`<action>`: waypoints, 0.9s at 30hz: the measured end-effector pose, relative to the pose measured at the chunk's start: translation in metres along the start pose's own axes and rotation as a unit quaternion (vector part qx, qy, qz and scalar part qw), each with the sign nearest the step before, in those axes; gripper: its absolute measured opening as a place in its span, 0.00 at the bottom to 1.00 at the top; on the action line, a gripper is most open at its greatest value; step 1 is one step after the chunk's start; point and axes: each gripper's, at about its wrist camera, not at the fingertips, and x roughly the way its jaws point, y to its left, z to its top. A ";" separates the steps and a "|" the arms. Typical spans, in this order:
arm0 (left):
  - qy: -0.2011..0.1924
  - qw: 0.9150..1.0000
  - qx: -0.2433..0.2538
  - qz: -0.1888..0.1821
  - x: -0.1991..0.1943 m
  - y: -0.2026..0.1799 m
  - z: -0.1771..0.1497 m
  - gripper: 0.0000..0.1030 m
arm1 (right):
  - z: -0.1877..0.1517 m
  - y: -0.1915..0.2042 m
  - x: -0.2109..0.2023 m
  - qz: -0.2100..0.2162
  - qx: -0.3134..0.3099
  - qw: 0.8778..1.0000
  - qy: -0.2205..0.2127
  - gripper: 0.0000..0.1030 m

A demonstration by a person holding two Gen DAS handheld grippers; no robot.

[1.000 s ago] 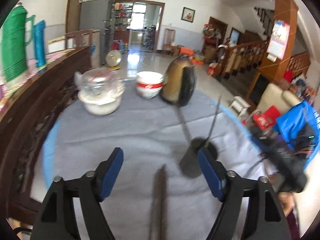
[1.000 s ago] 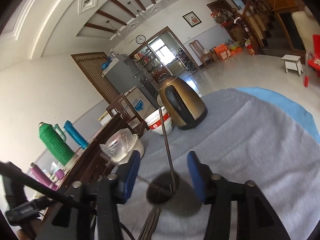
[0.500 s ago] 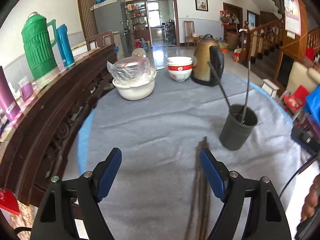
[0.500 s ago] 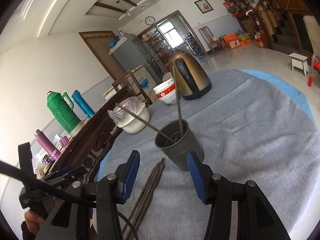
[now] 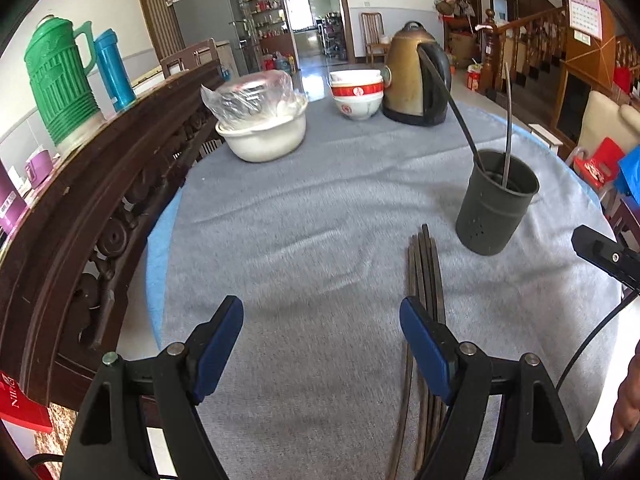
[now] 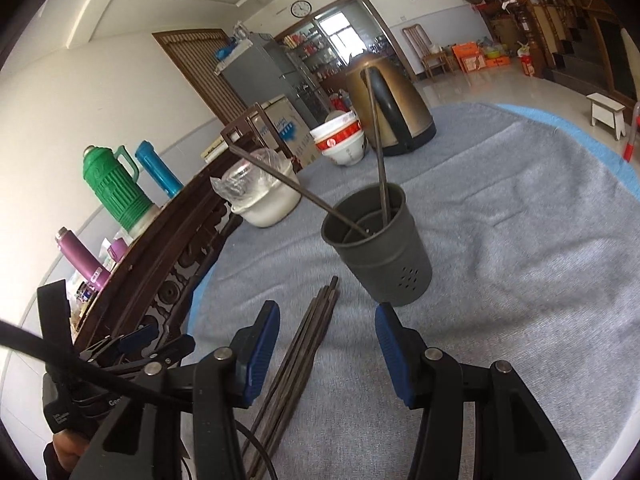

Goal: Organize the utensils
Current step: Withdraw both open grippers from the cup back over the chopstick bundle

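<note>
A dark grey holder cup (image 5: 494, 208) (image 6: 380, 248) stands on the grey cloth with two thin chopsticks (image 5: 507, 128) (image 6: 378, 148) leaning in it. A bundle of several dark chopsticks (image 5: 426, 272) (image 6: 316, 332) lies flat on the cloth in front of the cup. My left gripper (image 5: 320, 312) hangs open over bare cloth, its right finger (image 5: 420, 336) next to the bundle. My right gripper (image 6: 326, 316) is open above the bundle, which runs between its fingers without touching the pads. The left gripper (image 6: 132, 344) also shows at the lower left of the right wrist view.
At the far side of the table stand a brass kettle (image 5: 414, 80), stacked red-and-white bowls (image 5: 356, 92) and a white basin with a plastic bag (image 5: 262, 128). A carved dark wooden rail (image 5: 120, 184) runs along the left, behind it a green thermos (image 5: 60, 80).
Both grippers have sunk and drawn back from the cup, which now stands further ahead. The flat chopstick bundle has come fully into view between the right gripper's fingers.
</note>
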 end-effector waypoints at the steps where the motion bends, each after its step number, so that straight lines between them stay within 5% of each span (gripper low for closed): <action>1: 0.003 1.000 0.002 -0.001 0.003 -0.001 0.000 0.79 | 0.000 -0.001 0.003 -0.001 0.001 1.000 0.003 0.53; 27: 0.046 0.997 0.053 -0.033 0.043 -0.055 0.009 0.79 | 0.005 -0.053 0.025 -0.016 0.055 0.998 0.017 0.53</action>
